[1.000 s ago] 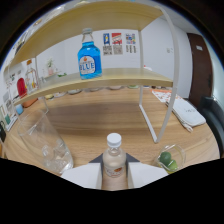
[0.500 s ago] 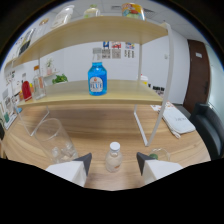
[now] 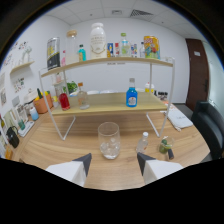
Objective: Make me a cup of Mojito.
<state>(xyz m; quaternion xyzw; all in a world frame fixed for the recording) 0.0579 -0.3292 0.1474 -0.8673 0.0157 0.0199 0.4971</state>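
A clear glass (image 3: 109, 140) with ice cubes in its bottom stands on the wooden table (image 3: 60, 145), just ahead of my gripper (image 3: 114, 160) and in line with the gap between its fingers. The fingers (image 3: 84, 161) are open with nothing between them. To the right of the glass a small clear bottle with a white cap (image 3: 143, 142) stands upright on the table, beyond the right finger. Green lime pieces (image 3: 165, 146) lie just right of that bottle. A blue bottle (image 3: 131, 95) stands on the lower shelf of the rack (image 3: 107, 107).
The two-tier wooden rack spans the table behind the glass. It carries a red bottle (image 3: 64, 100), a clear bottle (image 3: 82, 97) and several more bottles on top. A potted plant (image 3: 41, 103) is at the left, and white papers (image 3: 178, 119) and a dark chair (image 3: 207, 125) at the right.
The small white-capped bottle was between my fingers; now it stands free on the table to the right of the glass. My gripper has opened, pulled back and swung left toward the glass.
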